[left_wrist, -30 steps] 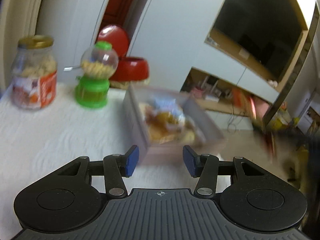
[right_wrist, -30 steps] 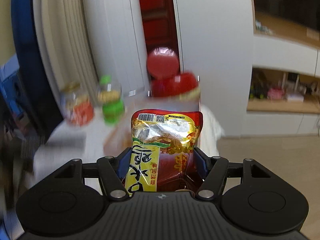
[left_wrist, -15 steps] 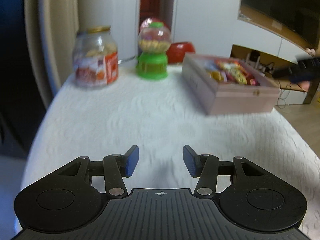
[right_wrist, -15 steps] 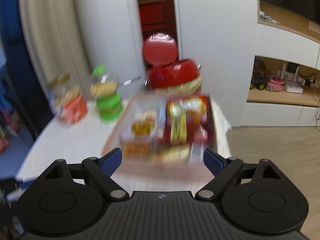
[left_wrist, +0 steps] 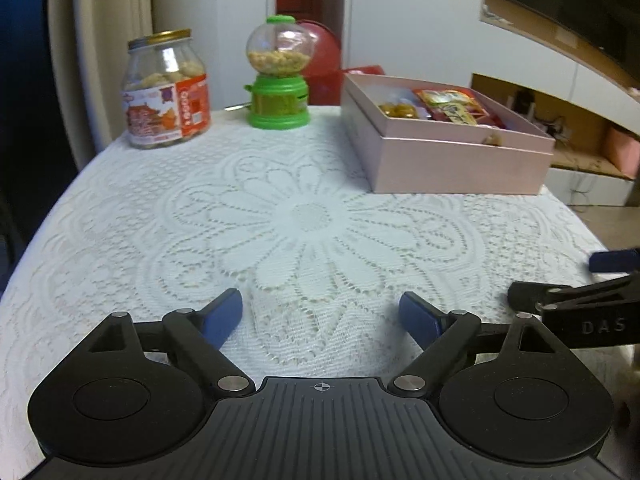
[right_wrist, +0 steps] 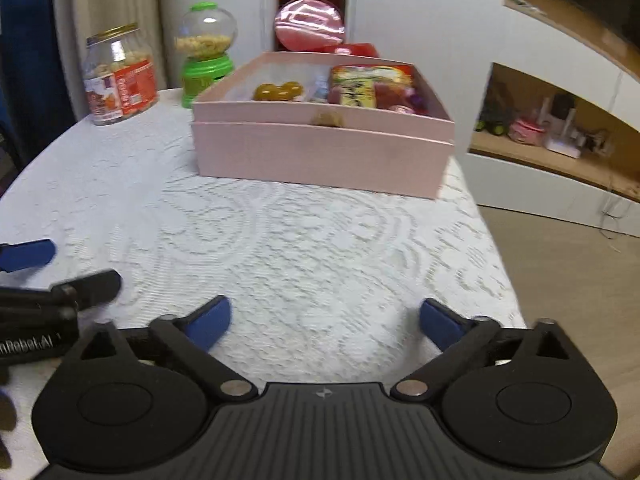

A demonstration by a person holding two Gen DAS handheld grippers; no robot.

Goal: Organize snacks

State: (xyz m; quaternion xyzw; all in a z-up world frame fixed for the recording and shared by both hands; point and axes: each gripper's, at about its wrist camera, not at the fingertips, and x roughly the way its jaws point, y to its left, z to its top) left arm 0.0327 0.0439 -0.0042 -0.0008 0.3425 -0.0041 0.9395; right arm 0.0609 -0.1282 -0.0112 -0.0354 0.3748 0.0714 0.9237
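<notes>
A pink box point(left_wrist: 452, 160) point(right_wrist: 320, 156) stands at the far right of the table. It holds snacks, among them a red and yellow packet point(right_wrist: 354, 86) point(left_wrist: 452, 106) and golden sweets point(right_wrist: 278, 91). My left gripper point(left_wrist: 320, 314) is open and empty, low over the lace cloth near the front edge. My right gripper point(right_wrist: 324, 318) is open and empty beside it, facing the box. Each gripper shows at the edge of the other's view.
A glass jar of snacks with a gold lid point(left_wrist: 166, 90) point(right_wrist: 118, 74) and a green candy dispenser point(left_wrist: 279, 74) point(right_wrist: 205, 54) stand at the back left. A red bowl with a lid point(right_wrist: 310, 28) is behind the box. The table edge drops to the floor on the right point(right_wrist: 560, 280).
My right gripper let go of the red and yellow packet, which now lies in the box, and pulled back to the front. My left gripper pulled back too and opened wider.
</notes>
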